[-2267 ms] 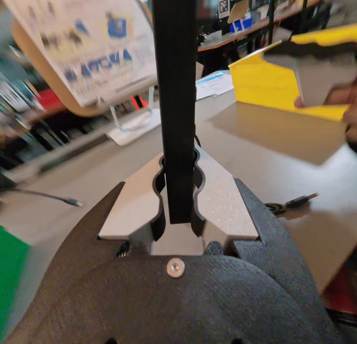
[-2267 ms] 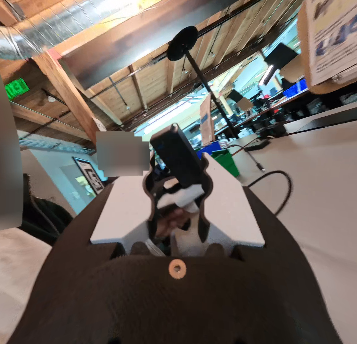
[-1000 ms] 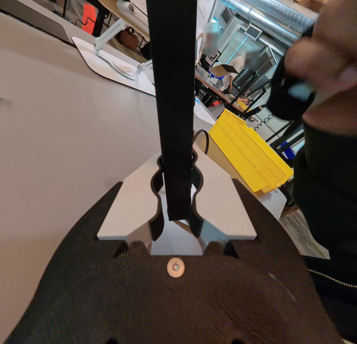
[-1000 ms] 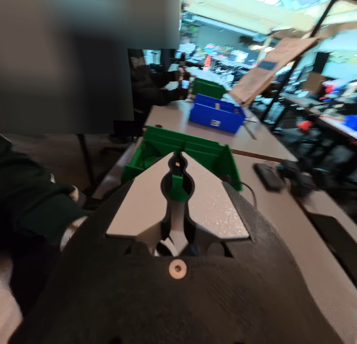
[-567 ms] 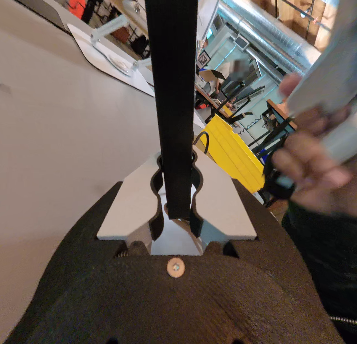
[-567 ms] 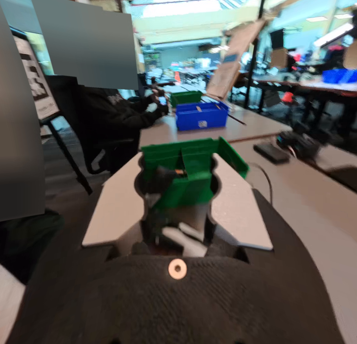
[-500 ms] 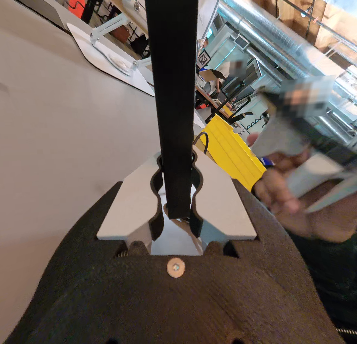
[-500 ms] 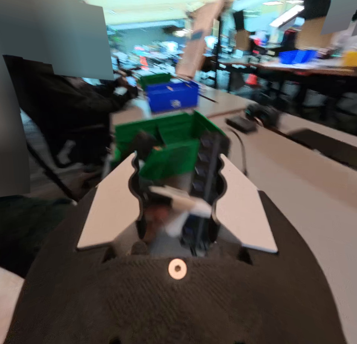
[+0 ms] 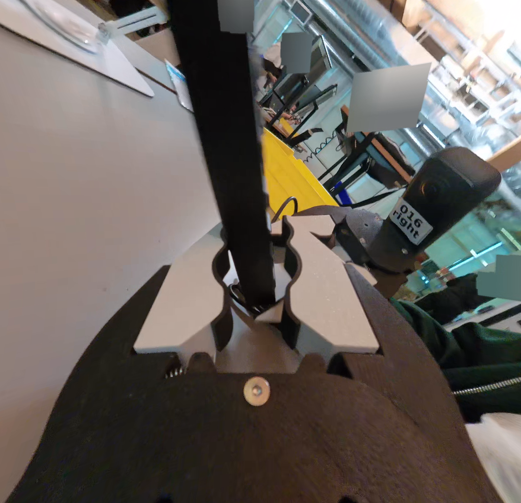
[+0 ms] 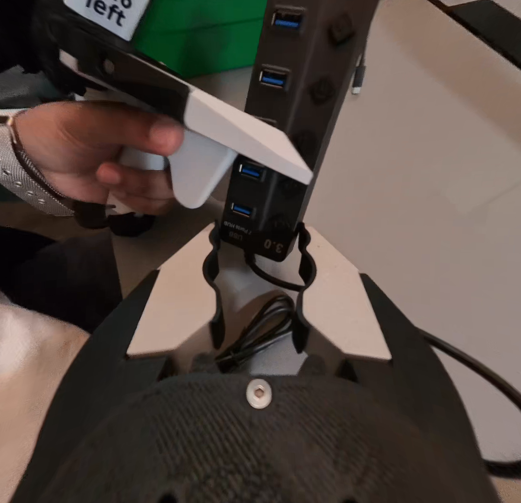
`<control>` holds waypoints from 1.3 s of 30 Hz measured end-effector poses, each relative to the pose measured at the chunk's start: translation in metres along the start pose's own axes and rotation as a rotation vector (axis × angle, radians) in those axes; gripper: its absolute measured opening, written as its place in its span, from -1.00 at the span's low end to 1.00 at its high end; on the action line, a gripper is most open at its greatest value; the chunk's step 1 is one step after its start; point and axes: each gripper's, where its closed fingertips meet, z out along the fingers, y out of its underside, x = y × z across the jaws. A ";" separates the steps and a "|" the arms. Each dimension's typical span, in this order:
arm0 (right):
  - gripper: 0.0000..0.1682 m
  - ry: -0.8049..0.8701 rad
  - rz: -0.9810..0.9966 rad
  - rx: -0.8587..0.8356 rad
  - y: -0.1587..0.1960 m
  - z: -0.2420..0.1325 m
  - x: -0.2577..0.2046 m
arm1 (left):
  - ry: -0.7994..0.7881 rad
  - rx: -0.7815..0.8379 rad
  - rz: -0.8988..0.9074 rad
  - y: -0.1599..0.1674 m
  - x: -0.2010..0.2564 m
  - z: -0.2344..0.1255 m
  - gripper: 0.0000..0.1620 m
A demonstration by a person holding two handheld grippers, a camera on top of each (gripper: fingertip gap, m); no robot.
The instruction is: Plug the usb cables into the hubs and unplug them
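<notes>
A long black USB hub (image 9: 225, 122) stands up between the fingers of my left gripper (image 9: 253, 227). The jaws are parted, with a gap on the hub's right side. In the right wrist view the hub (image 10: 296, 94) shows a row of blue ports. Its near end sits between the fingertips of my right gripper (image 10: 258, 229), which close on its two edges. The left gripper's white finger (image 10: 239, 139) crosses the hub higher up. The hub's black cable (image 10: 262, 328) loops under the right gripper's jaws. The right gripper's body and camera (image 9: 439, 201) show at the right of the left wrist view.
Both grippers are above a pale grey table (image 10: 423, 179). A green bin (image 10: 203, 23) stands behind the hub and a yellow bin (image 9: 290, 179) at the table's far edge. A loose USB plug (image 10: 356, 86) lies on the table. A thick black cable (image 10: 465, 362) runs off to the right.
My right gripper has swung in from the room and taken the hub's near end. My left gripper's jaws have widened, and the hub now leans between them.
</notes>
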 end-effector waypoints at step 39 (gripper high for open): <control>-0.35 -0.494 -0.523 -0.232 -0.007 -0.119 -0.121 | 0.637 -0.956 0.371 0.124 0.104 -0.096 -0.23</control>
